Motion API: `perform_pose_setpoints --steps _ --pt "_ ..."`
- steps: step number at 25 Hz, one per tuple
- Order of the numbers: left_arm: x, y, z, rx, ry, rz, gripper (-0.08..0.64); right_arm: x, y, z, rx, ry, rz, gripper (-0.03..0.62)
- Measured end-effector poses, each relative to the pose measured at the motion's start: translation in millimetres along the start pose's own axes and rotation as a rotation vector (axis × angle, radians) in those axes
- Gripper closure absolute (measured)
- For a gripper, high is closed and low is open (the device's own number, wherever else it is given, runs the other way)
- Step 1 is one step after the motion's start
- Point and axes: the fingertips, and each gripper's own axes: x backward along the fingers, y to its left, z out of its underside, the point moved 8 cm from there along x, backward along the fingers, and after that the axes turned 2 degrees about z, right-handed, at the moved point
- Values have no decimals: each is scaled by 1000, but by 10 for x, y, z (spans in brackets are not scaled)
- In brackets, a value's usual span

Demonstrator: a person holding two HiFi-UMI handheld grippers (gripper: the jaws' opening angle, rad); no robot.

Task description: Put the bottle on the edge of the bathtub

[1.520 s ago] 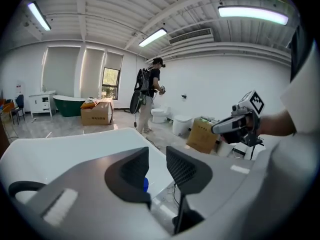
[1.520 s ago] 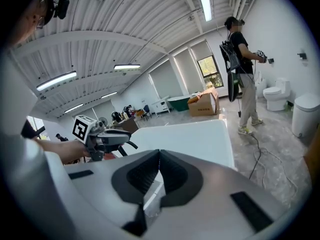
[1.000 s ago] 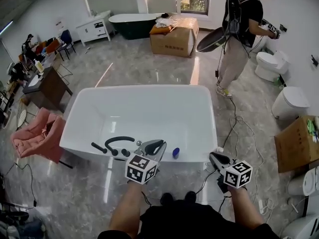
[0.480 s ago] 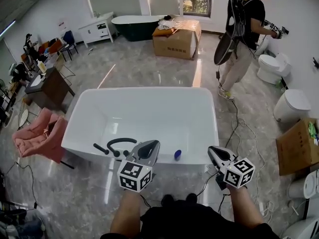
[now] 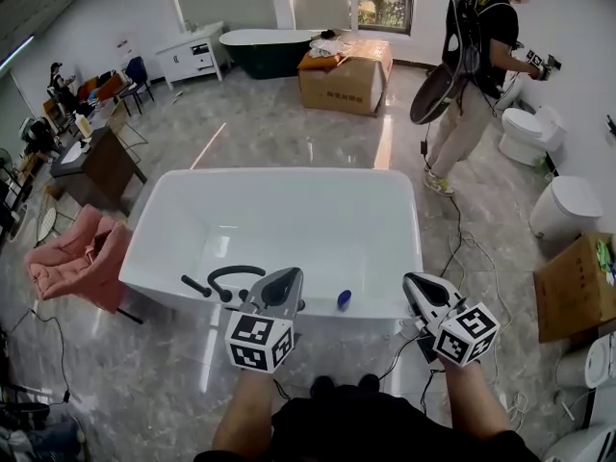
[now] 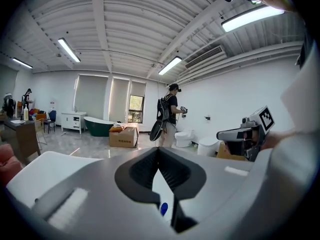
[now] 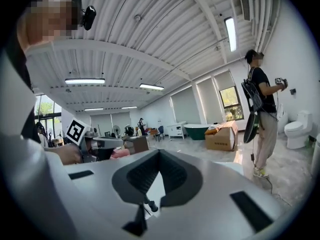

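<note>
A small blue bottle (image 5: 344, 298) lies on the near rim of the white bathtub (image 5: 173, 219), between my two grippers. It also shows as a blue spot (image 6: 163, 209) through the gap below the left jaws. My left gripper (image 5: 289, 277) hovers just left of the bottle, shut and empty, with the jaws meeting at the tip (image 6: 159, 151). My right gripper (image 5: 412, 283) hangs over the tub's near right corner, to the right of the bottle. It is also shut (image 7: 159, 154) with nothing in it.
A black faucet with hand shower (image 5: 226, 282) sits on the near rim, left of the left gripper. A person with a backpack (image 5: 472, 75) stands at the far right by toilets (image 5: 527, 128). Cardboard boxes (image 5: 346, 70), a pink chair (image 5: 72, 258) and floor cables surround the tub.
The left gripper's jaws have shut and it has drawn back a little toward me. The bottle stays on the rim. The right gripper has hardly moved.
</note>
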Motion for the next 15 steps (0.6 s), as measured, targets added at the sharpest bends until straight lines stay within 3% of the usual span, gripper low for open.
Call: perform_pose_setpoints --steps 15 --pt "-42 -87 46 29 8 33 549 37 36 54 -15 9 -4 581"
